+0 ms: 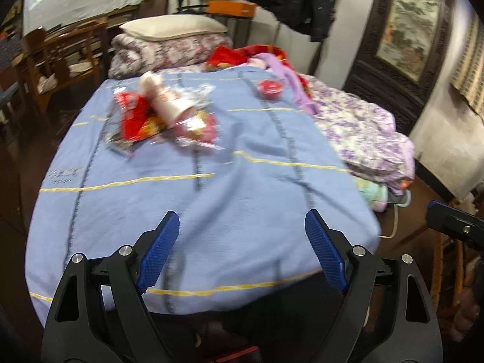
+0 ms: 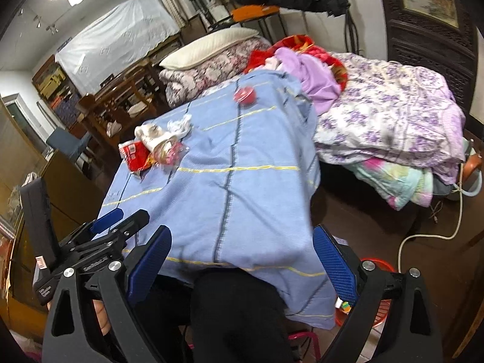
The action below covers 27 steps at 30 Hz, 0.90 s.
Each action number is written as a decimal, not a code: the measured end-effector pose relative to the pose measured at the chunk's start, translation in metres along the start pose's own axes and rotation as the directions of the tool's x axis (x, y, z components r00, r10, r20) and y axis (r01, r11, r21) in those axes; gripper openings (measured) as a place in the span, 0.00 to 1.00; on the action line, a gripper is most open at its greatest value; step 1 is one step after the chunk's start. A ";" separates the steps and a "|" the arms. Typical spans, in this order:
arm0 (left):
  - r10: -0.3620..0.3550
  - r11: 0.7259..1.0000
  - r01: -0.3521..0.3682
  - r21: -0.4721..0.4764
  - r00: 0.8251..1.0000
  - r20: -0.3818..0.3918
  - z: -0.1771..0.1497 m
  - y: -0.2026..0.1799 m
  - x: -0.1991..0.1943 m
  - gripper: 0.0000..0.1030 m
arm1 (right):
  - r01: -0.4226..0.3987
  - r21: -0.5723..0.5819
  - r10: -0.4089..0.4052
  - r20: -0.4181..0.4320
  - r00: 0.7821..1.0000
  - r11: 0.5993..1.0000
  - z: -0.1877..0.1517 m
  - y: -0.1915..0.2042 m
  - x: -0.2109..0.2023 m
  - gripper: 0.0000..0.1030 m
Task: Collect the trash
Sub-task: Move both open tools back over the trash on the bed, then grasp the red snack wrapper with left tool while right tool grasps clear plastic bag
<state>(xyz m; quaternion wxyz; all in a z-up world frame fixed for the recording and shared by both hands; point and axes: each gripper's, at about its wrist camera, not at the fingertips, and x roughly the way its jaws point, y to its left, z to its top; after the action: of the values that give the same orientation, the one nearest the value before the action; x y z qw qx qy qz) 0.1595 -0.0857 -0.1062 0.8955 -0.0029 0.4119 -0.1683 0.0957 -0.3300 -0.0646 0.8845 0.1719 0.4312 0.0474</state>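
A blue blanket (image 1: pixel 242 181) with yellow stripes covers the surface in front of me. A pile of trash lies on its far left: a red snack wrapper (image 1: pixel 133 115), a white paper cup (image 1: pixel 166 96) on its side and clear and pink plastic packets (image 1: pixel 196 130). A small red cup (image 1: pixel 270 88) sits alone further back. The pile also shows in the right wrist view (image 2: pixel 151 148), with the red cup (image 2: pixel 245 96) behind. My left gripper (image 1: pixel 240 242) is open and empty over the near edge. My right gripper (image 2: pixel 242 260) is open and empty, beside the left gripper (image 2: pixel 99 236).
A purple floral quilt (image 2: pixel 387 121) and folded bedding lie to the right. Pillows (image 1: pixel 172 27) are stacked at the back. Wooden shelves (image 1: pixel 60 57) stand on the left. A red basket (image 2: pixel 378 272) sits on the floor at lower right, near a white cable (image 2: pixel 429 236).
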 end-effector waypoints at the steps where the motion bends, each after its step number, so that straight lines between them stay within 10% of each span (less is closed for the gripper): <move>1: 0.015 1.000 -0.015 -0.012 1.000 -0.007 0.000 0.008 0.003 0.80 | -0.003 -0.011 0.003 -0.012 1.000 1.000 0.002 0.008 0.009 0.90; 19: 0.216 0.952 -0.226 -0.207 0.974 -0.069 0.015 0.154 0.041 0.80 | 0.137 -0.192 -0.125 0.076 0.989 0.972 -0.002 0.074 0.123 0.90; 27: 0.182 0.979 -0.177 -0.099 0.983 0.039 0.056 0.141 0.048 0.80 | 0.152 -0.219 -0.122 0.147 0.982 0.964 -0.010 0.075 0.131 0.90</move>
<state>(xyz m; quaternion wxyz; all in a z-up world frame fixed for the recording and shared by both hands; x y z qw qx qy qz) 0.2724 0.0254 -0.1248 0.9155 -0.0126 0.3966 -0.0668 0.1740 -0.2269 -0.1420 0.9261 0.0412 0.3742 0.0238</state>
